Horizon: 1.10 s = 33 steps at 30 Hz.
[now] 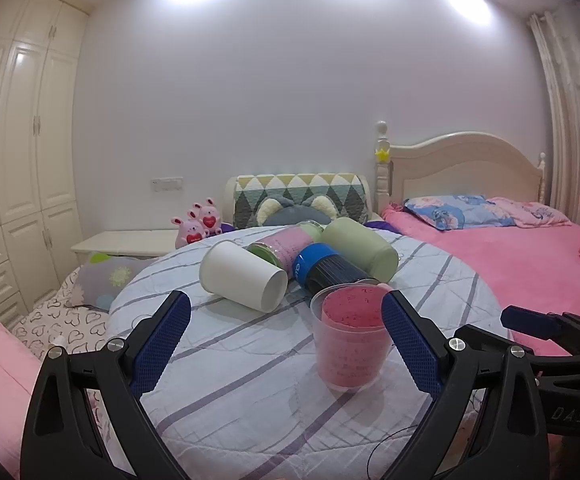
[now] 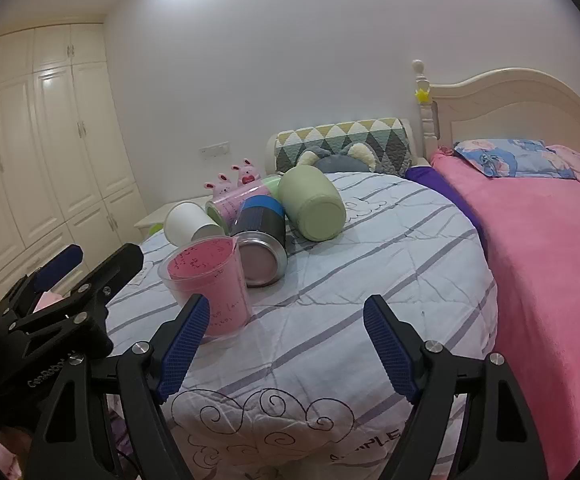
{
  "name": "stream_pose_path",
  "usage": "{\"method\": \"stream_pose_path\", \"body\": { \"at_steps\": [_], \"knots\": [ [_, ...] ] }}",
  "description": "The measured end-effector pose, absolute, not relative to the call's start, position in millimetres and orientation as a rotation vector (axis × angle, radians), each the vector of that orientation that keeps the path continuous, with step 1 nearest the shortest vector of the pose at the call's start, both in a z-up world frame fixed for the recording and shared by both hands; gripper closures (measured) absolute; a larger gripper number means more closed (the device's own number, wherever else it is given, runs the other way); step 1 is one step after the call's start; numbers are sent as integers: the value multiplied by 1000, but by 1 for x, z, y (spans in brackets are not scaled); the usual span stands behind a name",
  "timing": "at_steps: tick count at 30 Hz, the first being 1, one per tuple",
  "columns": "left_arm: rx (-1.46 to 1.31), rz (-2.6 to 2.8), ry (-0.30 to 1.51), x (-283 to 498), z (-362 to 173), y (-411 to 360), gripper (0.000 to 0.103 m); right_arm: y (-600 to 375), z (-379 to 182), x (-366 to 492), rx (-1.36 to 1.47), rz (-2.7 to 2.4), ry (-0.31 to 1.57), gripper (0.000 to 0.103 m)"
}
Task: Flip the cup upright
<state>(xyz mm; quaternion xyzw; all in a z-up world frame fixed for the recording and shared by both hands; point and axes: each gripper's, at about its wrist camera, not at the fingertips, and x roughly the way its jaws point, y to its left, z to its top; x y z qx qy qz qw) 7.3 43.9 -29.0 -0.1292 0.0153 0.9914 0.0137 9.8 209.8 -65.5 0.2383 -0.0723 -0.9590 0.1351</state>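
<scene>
Pink cup [image 1: 347,338] stands upright near the quilt's [image 1: 250,380] front edge; four others lie behind. Left gripper [image 1: 286,344] and right gripper [image 2: 286,344] gape empty. Approach the white cup [image 1: 242,280] sideways.

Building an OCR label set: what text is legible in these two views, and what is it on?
"DAS": right tongs' body, cut off at the frame edge.
"GenRobot": left tongs' body, partly shadowed.
"AMPLE": embroidered on the striped quilt, start unclear.
White lettering on the blue-capped bottle: too curved and partial to read.
Dark scribbles on the pink cup: too small to read.
Print on the pink glass jar: blurred, unreadable.
</scene>
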Motion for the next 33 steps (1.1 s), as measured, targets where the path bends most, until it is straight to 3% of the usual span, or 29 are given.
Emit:
{"method": "stream_pose_path", "body": {
  "at_steps": [33],
  "knots": [
    [-444,3107,41,5,-34,41,5,211,-70,12,750,-2762,-214,22]
  ]
}}
